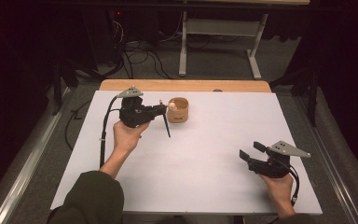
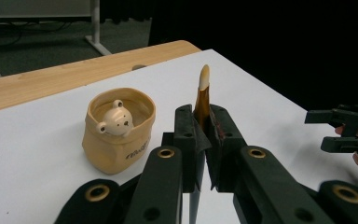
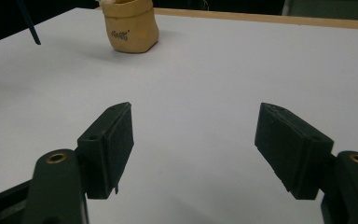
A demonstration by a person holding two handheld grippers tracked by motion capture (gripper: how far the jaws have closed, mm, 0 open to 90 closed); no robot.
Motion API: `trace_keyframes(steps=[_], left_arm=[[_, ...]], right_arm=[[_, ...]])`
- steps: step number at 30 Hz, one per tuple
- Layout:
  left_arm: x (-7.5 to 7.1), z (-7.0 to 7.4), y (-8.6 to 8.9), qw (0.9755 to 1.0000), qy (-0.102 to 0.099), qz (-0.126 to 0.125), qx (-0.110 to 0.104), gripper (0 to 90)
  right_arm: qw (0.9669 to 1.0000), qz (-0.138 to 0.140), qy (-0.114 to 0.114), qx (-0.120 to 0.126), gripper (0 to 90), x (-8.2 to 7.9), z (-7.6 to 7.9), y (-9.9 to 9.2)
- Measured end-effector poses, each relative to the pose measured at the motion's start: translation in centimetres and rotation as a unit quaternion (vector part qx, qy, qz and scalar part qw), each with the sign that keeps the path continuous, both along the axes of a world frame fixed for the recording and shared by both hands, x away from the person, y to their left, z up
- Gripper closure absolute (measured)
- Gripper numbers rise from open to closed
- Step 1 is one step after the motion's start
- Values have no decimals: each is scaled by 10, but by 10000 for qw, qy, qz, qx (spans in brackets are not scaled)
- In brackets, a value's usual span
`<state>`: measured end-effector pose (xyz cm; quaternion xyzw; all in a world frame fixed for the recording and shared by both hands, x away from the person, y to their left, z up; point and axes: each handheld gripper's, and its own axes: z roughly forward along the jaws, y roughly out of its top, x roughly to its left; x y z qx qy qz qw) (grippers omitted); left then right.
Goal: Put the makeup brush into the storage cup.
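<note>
A tan, soft-looking pot [image 1: 178, 110] stands at the back middle of the white sheet, with a small cream bear figure [image 2: 115, 120] inside it. My left gripper [image 1: 162, 109] is held just left of the pot, shut on a thin brush-like stick [image 1: 167, 127]. The stick's dark lower end hangs down toward the sheet. Its brown upper end with a cream tip [image 2: 203, 88] rises between the jaws of my left gripper [image 2: 204, 126]. My right gripper [image 1: 249, 150] rests low at the front right, open, with nothing between its jaws [image 3: 196, 140]. The pot [image 3: 130, 25] is far ahead of it.
The white sheet [image 1: 191, 163] covers the table, and a wooden strip [image 1: 186, 85] shows along its far edge. Beyond it, a grey floor holds cables and a white frame leg [image 1: 182, 46]. Dark curtains close off both sides.
</note>
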<state>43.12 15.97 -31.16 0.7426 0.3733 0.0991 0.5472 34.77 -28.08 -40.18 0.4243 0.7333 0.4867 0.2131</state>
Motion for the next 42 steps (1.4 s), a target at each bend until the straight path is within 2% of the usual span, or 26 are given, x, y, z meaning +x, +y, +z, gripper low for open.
trace_keyframes(steps=[6, 13, 18, 21, 34, 42], left_arm=[[6, 4, -5, 10000, -8, 5, 17, 835], [14, 13, -10, 10000, -43, 27, -56, 835], [20, 22, -15, 9999, -96, 72, 43, 835], [25, 26, -17, 9999, -94, 98, 9, 835], [42, 33, -28, 9996, -142, 230, 77, 835], [51, 37, -32, 9992, -169, 334, 122, 835]], right_arm=[[10000, -7, -14, 6, 296, 0, 0, 0], [10000, -4, -23, -14, 295, -2, 0, 0], [10000, -7, -28, -24, 294, -2, 0, 0], [10000, -15, -59, -46, 295, -2, 0, 0], [9999, 23, -104, -54, 294, -8, 0, 0], [9999, 40, -121, 35, 292, -14, -1, -5]])
